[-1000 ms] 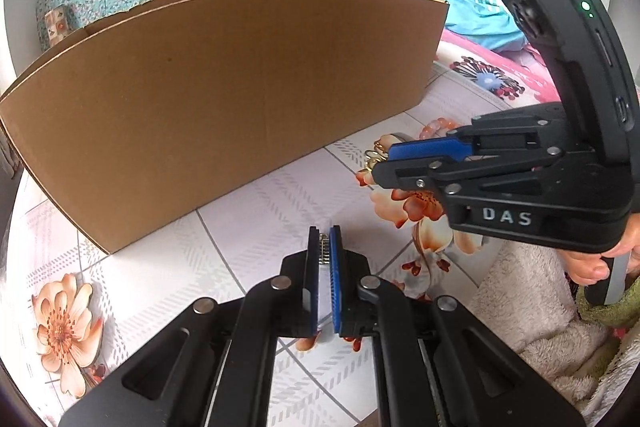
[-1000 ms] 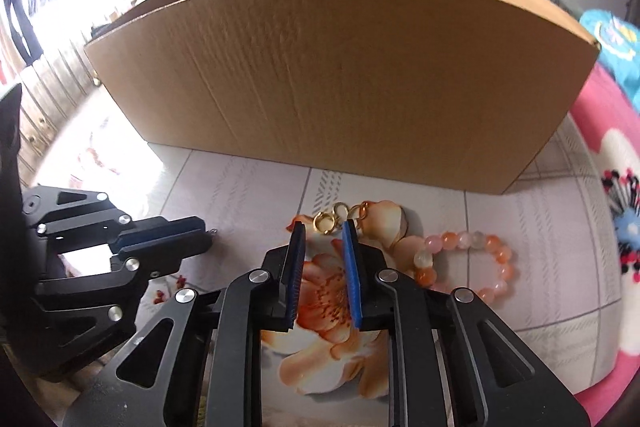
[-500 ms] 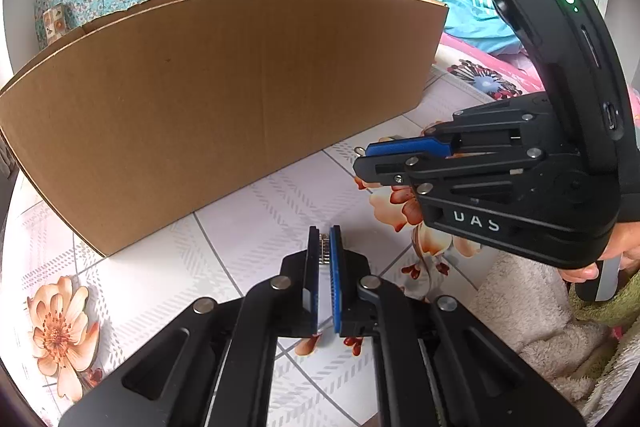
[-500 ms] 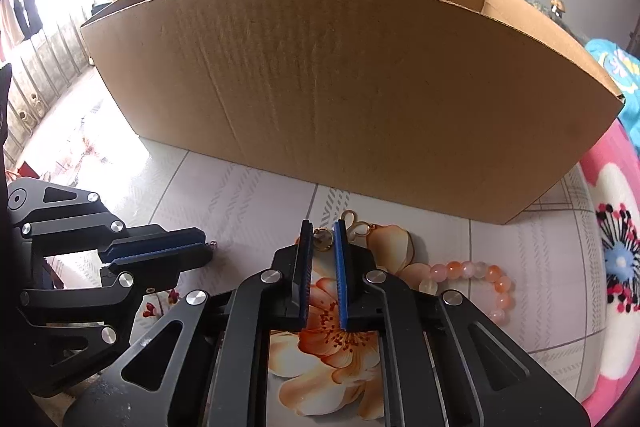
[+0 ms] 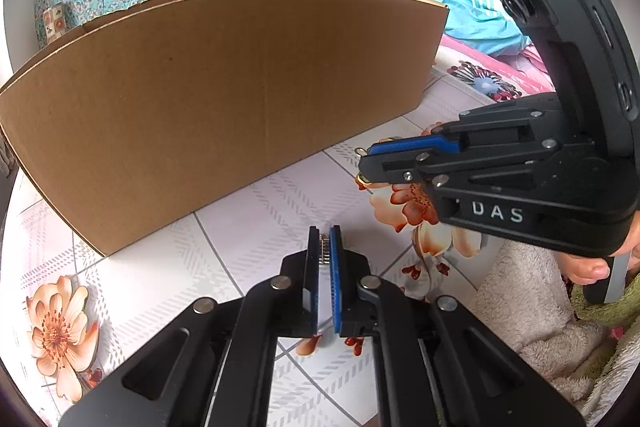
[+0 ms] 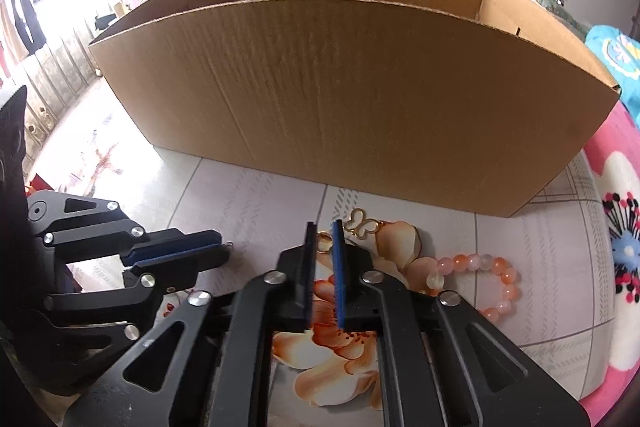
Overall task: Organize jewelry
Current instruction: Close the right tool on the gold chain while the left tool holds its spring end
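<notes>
The left gripper (image 5: 325, 241) is seen pressed together on a small silver piece of jewelry (image 5: 324, 247), which is pinched between its blue pads above the floral tablecloth (image 5: 248, 211); what kind of piece it is cannot be told from this view. The right gripper (image 6: 323, 239) is held just beside it, low over the cloth, and its jaws are opening, with a small gold ring (image 6: 325, 242) lying between them; whether the pads touch the ring is possibly obscured by the near finger, so no grip is recorded. A gold butterfly-shaped charm (image 6: 362, 223) is found on the cloth just ahead of the right gripper, and a bracelet of pink and orange beads (image 6: 492, 277) is laid to its right, near the edge of a pink flowered blanket (image 6: 624, 251). An open cardboard box (image 6: 352, 99) is stood behind both grippers, its near wall upright. A hand (image 5: 592, 267) is seen on the right gripper's handle in the left wrist view
</notes>
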Demonstrator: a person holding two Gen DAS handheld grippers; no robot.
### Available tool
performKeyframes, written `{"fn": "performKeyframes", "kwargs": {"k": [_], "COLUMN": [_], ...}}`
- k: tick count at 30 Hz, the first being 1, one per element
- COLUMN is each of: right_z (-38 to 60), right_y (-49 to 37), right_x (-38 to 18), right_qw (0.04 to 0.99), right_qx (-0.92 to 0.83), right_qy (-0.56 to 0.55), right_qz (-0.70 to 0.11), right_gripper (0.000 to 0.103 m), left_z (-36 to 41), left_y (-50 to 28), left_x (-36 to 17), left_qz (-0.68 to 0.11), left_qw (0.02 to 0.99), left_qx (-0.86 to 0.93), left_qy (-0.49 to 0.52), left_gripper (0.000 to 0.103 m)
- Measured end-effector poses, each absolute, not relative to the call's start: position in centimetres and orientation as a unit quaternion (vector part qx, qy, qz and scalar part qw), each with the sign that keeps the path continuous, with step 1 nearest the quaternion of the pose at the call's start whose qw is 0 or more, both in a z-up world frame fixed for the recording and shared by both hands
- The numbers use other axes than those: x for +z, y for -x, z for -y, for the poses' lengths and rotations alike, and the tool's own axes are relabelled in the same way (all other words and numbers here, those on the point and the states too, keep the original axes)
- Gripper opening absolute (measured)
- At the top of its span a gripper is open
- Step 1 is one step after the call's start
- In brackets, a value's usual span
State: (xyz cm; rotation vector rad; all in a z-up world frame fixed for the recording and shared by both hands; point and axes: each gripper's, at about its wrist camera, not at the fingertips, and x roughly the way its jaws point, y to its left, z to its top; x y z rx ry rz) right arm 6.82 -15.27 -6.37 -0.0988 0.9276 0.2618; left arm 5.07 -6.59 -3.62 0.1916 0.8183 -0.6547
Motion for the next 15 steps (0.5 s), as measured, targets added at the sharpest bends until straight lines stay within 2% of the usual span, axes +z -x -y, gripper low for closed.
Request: {"fn": "performKeyframes", "kwargs": {"k": [15], "right_z": [13.6], "right_y": [-6.9], "right_x": [-6.5], "right_qw": [0.887], "right_qx": [0.067], "right_qy": [0.044], "right_qz": [-0.455], "right_gripper": [0.016], "left_z": [6.3], "left_y": [-5.1], "left_x": [-3.6], "left_qz": [-0.392], "left_qw": [0.861], "left_qx": [-0.311], "left_qy": [-0.084], "left_gripper": [0.004]}}
